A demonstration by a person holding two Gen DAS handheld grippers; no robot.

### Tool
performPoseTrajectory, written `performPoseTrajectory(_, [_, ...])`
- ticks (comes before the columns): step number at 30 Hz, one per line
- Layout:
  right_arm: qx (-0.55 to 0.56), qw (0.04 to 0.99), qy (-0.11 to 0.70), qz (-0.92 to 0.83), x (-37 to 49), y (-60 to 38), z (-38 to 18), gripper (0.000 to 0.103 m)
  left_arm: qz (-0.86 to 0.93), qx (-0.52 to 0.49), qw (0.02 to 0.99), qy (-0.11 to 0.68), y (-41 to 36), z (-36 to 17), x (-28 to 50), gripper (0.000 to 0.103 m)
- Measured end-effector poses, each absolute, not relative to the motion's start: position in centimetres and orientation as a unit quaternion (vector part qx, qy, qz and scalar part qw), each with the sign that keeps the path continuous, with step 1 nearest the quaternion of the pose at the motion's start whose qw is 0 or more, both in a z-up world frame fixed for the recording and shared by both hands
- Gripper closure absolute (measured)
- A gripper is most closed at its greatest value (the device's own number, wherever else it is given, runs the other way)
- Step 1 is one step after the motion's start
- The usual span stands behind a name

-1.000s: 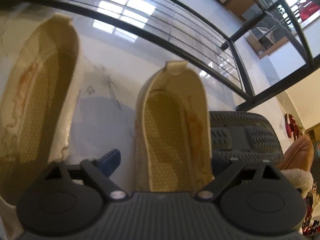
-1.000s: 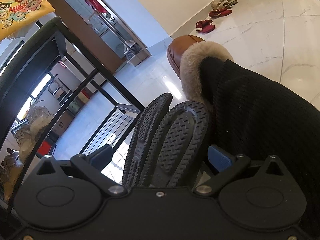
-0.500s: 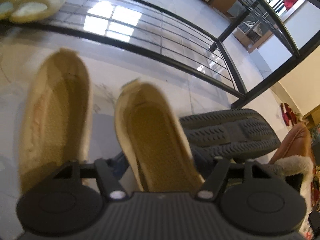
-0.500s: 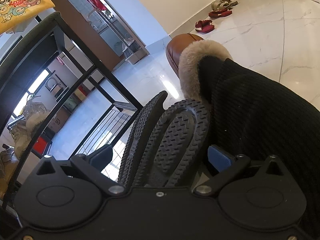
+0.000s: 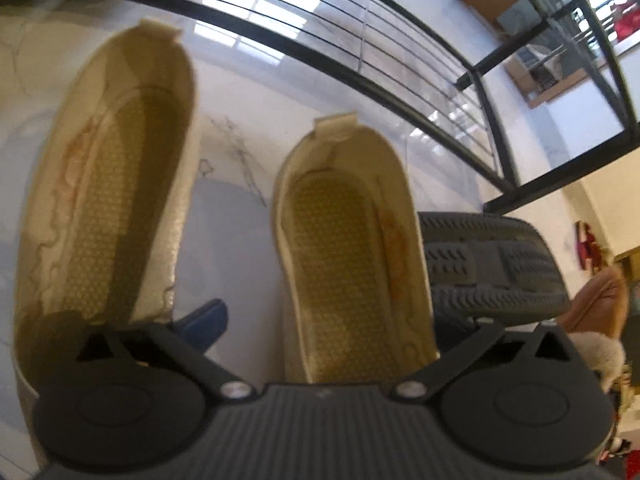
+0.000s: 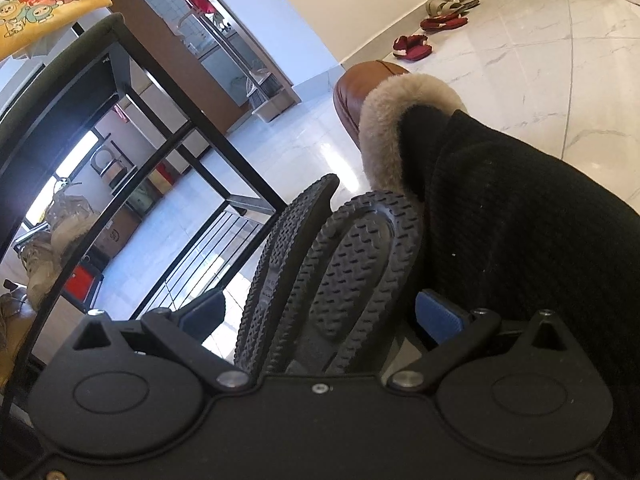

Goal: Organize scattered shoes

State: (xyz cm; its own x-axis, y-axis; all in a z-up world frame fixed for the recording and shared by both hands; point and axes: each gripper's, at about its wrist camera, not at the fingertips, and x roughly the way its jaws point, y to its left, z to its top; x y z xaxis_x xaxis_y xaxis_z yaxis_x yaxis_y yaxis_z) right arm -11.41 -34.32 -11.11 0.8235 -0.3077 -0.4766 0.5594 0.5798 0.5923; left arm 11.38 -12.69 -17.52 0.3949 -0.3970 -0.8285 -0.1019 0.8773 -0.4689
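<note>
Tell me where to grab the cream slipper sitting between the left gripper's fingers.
Grip the right cream slipper across its side walls near the heel tab, coming from above. It lies sole-down and open-topped, and its raised walls give the opening left hand-held gripper firm faces to pinch.

Two cream shoes point(image 5: 104, 208) point(image 5: 352, 264); two black treaded slippers point(image 6: 360, 276) point(image 6: 280, 264); one shoe rack point(image 5: 496, 148); two grippers point(image 5: 328, 328) point(image 6: 320, 316).

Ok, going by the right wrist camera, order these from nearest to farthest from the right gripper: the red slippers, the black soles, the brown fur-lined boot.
1. The black soles, right between the right gripper's fingers.
2. The brown fur-lined boot, just beyond the soles, up the middle of the view.
3. The red slippers, far across the floor by the wall, upper right.
</note>
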Motion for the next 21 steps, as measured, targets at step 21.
performPoseTrajectory(21, [0.403,0.869,0.153,-0.243,-11.9,-34.8,-11.4,0.0,-0.179,-0.12,0.801,0.558,-11.4,-16.7,10.7,0.037])
